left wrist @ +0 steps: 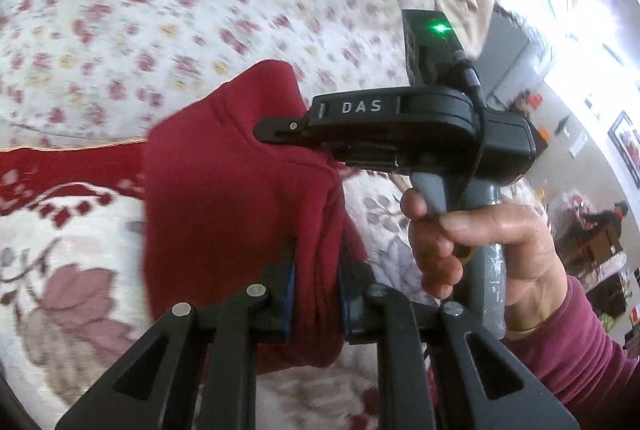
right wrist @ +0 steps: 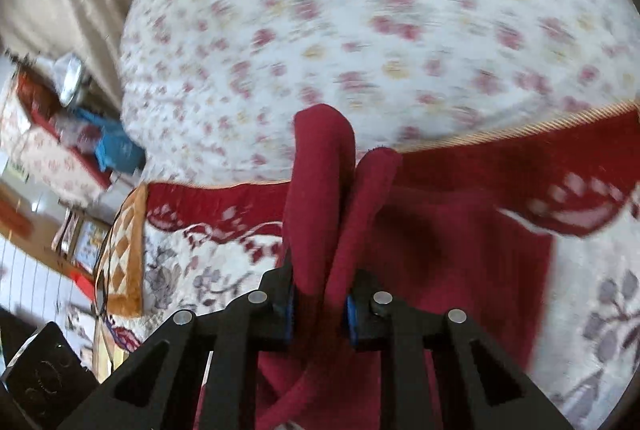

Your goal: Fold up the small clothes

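Floral bedspread (left wrist: 120,10) lies bare from 9 to 1 o'clock. Left gripper (left wrist: 316,294) pinches red garment (left wrist: 224,190) at 6; right gripper (right wrist: 320,304) clamps another bunched fold, lifted above the red-bordered quilt (right wrist: 500,166).
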Action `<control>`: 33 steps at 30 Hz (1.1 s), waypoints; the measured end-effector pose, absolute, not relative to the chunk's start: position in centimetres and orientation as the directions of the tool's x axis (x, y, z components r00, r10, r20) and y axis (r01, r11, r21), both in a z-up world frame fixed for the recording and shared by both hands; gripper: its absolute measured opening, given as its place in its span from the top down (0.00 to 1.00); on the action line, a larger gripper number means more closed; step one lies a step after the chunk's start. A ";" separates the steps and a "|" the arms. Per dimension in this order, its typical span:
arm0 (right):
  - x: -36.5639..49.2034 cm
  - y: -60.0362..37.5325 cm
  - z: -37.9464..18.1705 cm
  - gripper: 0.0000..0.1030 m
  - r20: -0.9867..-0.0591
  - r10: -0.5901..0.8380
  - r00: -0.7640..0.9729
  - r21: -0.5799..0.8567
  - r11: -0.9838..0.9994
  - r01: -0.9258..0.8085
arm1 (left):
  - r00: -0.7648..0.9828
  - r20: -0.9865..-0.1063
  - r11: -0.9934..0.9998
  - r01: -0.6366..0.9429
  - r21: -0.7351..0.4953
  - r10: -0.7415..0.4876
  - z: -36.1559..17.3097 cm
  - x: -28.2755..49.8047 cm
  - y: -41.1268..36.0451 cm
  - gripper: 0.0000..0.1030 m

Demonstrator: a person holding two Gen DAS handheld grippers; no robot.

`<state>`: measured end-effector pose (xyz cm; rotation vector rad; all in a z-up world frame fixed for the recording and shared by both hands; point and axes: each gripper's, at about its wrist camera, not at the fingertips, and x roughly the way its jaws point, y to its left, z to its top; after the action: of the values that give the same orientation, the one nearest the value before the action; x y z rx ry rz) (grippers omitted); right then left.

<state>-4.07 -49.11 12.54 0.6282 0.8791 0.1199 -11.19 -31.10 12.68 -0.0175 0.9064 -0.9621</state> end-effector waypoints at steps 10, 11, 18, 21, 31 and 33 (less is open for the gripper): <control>-6.2 -53.7 7.3 0.57 -0.735 0.315 0.600 0.573 0.761 0.303 | 0.247 -0.703 0.594 0.746 -0.301 -0.666 11.7 -13.1 -31.8 0.34; -7.1 -53.5 8.2 0.44 -0.724 0.308 0.617 0.573 0.767 0.290 | 0.280 -0.696 0.602 0.752 -0.270 -0.662 12.2 -13.2 -30.9 0.30; -10.8 -49.0 9.4 0.31 -0.739 0.319 0.594 0.518 0.832 0.197 | 0.492 -0.710 0.779 0.614 -0.128 -0.505 10.6 -10.2 -25.6 0.26; -11.4 -46.4 8.8 0.74 -0.810 0.183 0.557 0.328 0.929 0.171 | 0.460 -0.753 0.787 0.605 -0.123 -0.471 8.3 -9.9 -25.7 0.26; -14.1 -47.4 10.5 0.79 -0.771 0.193 0.607 0.388 0.898 0.207 | 0.447 -0.791 0.782 0.620 -0.062 -0.417 5.4 -10.5 -26.6 0.26; -14.0 -48.2 11.6 0.46 -0.737 0.195 0.647 0.433 0.871 0.231 | 0.446 -0.788 0.778 0.625 -0.065 -0.424 5.5 -10.6 -26.8 0.26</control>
<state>-14.05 -48.16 11.58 0.5297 0.8780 -0.0215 -10.59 -26.76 5.52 0.2503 0.8965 -0.6584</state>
